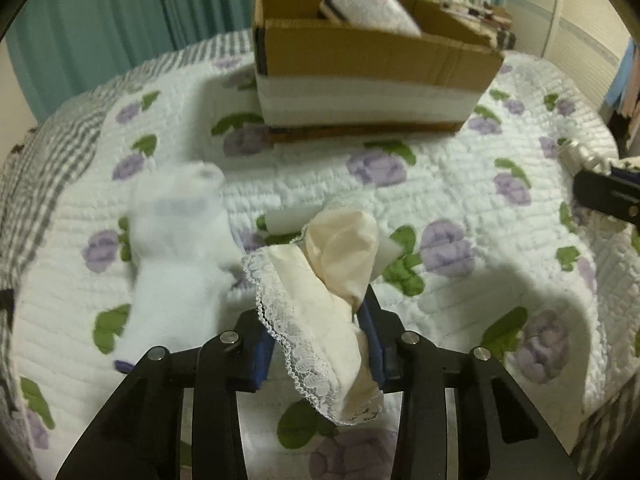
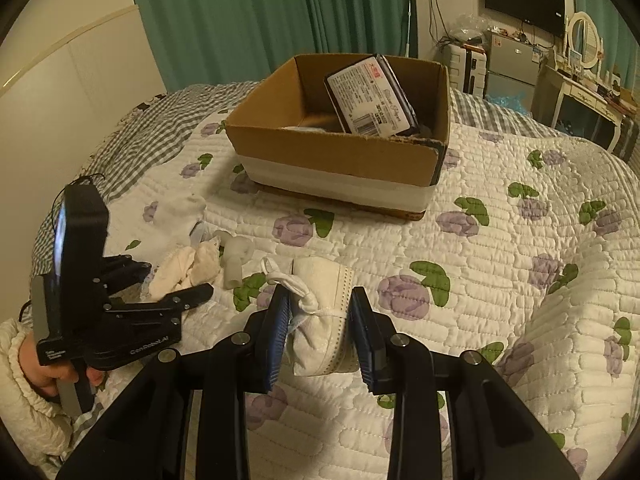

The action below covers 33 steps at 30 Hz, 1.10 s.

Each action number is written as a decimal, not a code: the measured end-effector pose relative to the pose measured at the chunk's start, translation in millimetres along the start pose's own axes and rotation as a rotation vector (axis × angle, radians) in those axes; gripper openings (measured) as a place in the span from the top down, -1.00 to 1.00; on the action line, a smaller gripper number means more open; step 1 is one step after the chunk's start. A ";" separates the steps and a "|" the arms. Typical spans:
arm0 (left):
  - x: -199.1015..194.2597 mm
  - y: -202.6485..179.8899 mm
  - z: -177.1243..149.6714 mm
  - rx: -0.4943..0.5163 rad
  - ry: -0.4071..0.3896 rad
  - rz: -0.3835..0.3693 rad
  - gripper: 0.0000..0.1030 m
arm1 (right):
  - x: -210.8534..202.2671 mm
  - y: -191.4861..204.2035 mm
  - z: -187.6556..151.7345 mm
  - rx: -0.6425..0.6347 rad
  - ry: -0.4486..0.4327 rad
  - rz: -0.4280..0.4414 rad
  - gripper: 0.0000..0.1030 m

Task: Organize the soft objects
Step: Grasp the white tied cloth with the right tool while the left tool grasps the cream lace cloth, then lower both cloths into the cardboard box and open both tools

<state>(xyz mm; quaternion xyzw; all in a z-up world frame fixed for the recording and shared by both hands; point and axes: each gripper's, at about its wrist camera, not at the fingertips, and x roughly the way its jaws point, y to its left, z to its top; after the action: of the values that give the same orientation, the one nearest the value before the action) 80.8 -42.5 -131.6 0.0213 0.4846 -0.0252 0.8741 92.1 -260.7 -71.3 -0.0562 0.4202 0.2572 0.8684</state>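
Observation:
My left gripper (image 1: 320, 312) is shut on a cream cloth with a lace edge (image 1: 320, 280) and holds it just above the quilt; it also shows in the right wrist view (image 2: 184, 268). A white sock (image 1: 176, 240) lies to its left on the bed. My right gripper (image 2: 320, 312) is shut on a folded white face mask (image 2: 324, 312) with its ear loops bunched at the left. A cardboard box (image 1: 360, 64) stands ahead on the bed, seen too in the right wrist view (image 2: 340, 152), with a dark flat package (image 2: 372, 96) leaning inside.
The bed has a white quilt with purple flowers (image 2: 480, 280) and a grey checked sheet (image 2: 132, 140) at its far edge. Green curtains (image 2: 260, 16) hang behind. A desk, mirror and appliances (image 2: 560, 72) stand at the far right.

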 end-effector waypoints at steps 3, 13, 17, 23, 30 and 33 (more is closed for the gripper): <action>-15.7 -0.4 3.2 0.004 -0.039 -0.007 0.28 | -7.8 4.9 3.2 -0.010 -0.014 -0.005 0.41; -86.6 -13.6 54.3 0.054 -0.172 -0.062 0.27 | -46.3 5.8 57.3 -0.041 -0.127 -0.032 0.41; -107.5 -22.8 88.6 0.098 -0.251 -0.045 0.27 | -57.6 -1.4 96.5 -0.047 -0.188 -0.054 0.41; -105.3 -17.9 142.9 0.059 -0.324 -0.044 0.23 | -50.9 -14.4 144.2 -0.057 -0.233 -0.080 0.41; -61.2 -12.2 191.1 0.039 -0.331 -0.038 0.20 | 1.3 -30.3 176.9 -0.058 -0.217 -0.088 0.41; -39.2 -15.6 200.5 0.055 -0.314 -0.034 -0.18 | 30.1 -38.8 181.5 -0.046 -0.190 -0.084 0.41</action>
<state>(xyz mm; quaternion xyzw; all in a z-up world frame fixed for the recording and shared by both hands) 228.7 -69.6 7.5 0.0331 0.3415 -0.0564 0.9376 253.9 -225.1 17.5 -0.0692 0.3274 0.2342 0.9128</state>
